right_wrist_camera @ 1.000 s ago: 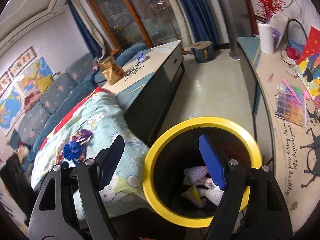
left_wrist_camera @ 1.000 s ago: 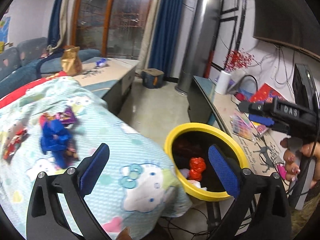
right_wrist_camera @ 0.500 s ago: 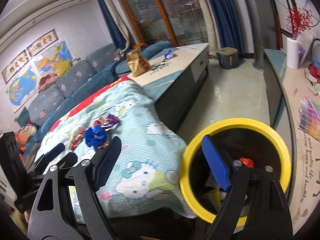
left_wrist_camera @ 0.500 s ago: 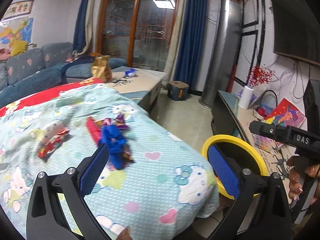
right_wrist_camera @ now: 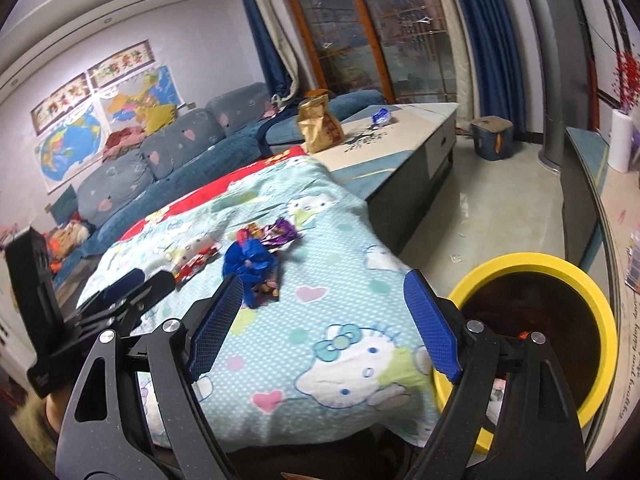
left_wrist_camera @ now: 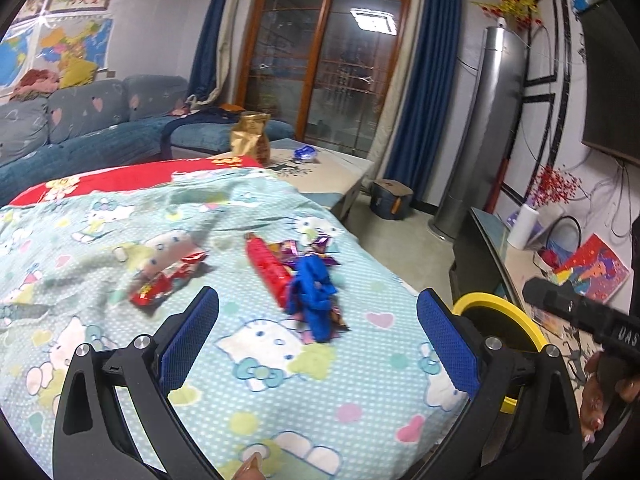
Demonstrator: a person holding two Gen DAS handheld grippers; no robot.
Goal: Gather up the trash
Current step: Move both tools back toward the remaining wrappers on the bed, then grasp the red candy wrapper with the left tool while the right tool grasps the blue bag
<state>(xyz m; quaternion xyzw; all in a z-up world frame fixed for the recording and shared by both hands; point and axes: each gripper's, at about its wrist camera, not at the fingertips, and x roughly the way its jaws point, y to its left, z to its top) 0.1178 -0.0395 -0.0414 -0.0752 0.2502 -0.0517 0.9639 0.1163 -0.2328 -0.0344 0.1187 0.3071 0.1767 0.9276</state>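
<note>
Both grippers angled downward over a soft fleece blanket (left_wrist_camera: 248,368), pale blue with cartoon cats and hearts. Left gripper (left_wrist_camera: 318,336) spread wide, nothing between its blue textured pads; right gripper (right_wrist_camera: 320,320) likewise released and empty. Trash on the blanket ahead of both: crumpled blue wrapper (left_wrist_camera: 314,296), glossy red tube-shaped packet (left_wrist_camera: 266,266) touching it, shiny purple wrapper (right_wrist_camera: 280,234) just behind, flat red wrapper (left_wrist_camera: 164,282) apart to the left. Round bin (right_wrist_camera: 592,292) with yellow rim, dark inside, beside the blanket's right edge.
</note>
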